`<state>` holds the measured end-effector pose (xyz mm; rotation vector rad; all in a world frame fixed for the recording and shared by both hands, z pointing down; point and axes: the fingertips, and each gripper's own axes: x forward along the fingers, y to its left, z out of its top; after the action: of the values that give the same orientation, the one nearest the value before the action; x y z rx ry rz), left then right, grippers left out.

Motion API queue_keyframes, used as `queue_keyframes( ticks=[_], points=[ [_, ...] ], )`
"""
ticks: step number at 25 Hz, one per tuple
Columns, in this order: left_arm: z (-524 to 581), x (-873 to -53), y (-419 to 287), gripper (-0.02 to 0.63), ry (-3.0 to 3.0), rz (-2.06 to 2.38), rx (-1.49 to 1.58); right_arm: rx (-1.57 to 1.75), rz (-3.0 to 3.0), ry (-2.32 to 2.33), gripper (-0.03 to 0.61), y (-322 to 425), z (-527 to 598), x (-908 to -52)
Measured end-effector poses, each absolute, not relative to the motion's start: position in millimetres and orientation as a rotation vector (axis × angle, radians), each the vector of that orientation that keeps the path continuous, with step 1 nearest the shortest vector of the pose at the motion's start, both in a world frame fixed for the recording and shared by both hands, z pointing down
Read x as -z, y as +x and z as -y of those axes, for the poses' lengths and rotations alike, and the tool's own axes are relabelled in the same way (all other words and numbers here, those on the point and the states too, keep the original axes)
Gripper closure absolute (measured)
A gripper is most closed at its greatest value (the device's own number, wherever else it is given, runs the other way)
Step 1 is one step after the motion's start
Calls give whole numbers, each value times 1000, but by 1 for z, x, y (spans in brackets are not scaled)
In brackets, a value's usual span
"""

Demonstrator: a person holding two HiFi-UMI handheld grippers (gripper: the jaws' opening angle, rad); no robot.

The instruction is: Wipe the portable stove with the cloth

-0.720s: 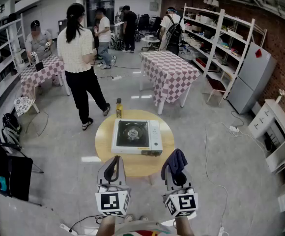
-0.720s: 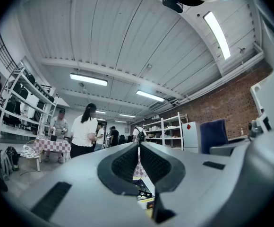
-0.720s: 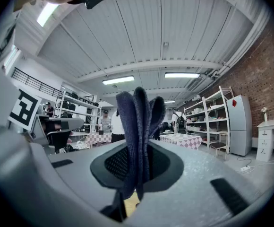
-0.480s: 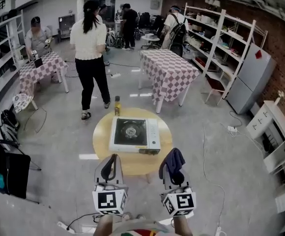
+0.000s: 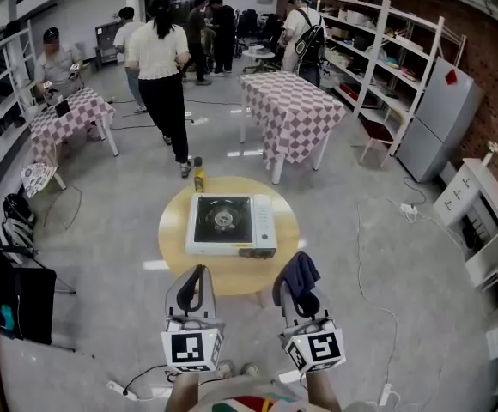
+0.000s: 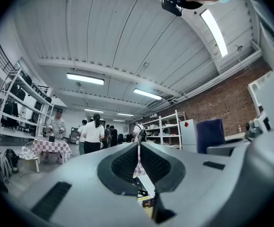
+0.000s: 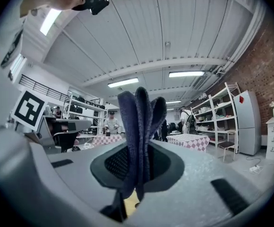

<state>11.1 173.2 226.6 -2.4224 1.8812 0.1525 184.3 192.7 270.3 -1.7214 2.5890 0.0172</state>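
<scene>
A white portable stove [image 5: 226,225] with a black burner top lies on a round wooden table [image 5: 173,245] ahead of me. My right gripper [image 5: 298,296] is held upright near the table's front edge, shut on a dark blue cloth [image 5: 297,273] that sticks up from its jaws; in the right gripper view the folded cloth [image 7: 138,131] stands between the pads. My left gripper [image 5: 195,290] is also upright, beside it to the left, jaws pressed together with nothing in them. In the left gripper view, the left gripper [image 6: 139,162] shows only a thin slit.
A yellow bottle [image 5: 199,177] stands at the table's far edge. Two checked-cloth tables [image 5: 296,114] stand beyond, metal shelves [image 5: 378,67] and a grey fridge [image 5: 440,123] line the right wall. Several people [image 5: 165,67] stand or walk at the back. Cables [image 5: 137,386] lie on the floor near my feet.
The view has moved closer to the round table. The person in the white top has walked away from it toward the back. Both grippers keep their pose, the cloth still held.
</scene>
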Motion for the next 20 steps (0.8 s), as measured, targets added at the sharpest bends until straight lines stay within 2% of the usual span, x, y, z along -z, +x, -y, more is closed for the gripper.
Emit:
queue_keyframes(
  ticks=[4, 10, 20],
  points=[
    [-170, -228, 23, 600, -2389, -1885, -154, -59, -2625, -1641, 543, 194, -192, -272],
    [-188, -227, 41, 600, -2354, -1889, -129, 54, -2610, -1614, 543, 218, -201, -283],
    [-173, -223, 30, 606, -2286, -1954, -201, 60, -2574, -1621, 543, 236, -192, -284]
  ],
)
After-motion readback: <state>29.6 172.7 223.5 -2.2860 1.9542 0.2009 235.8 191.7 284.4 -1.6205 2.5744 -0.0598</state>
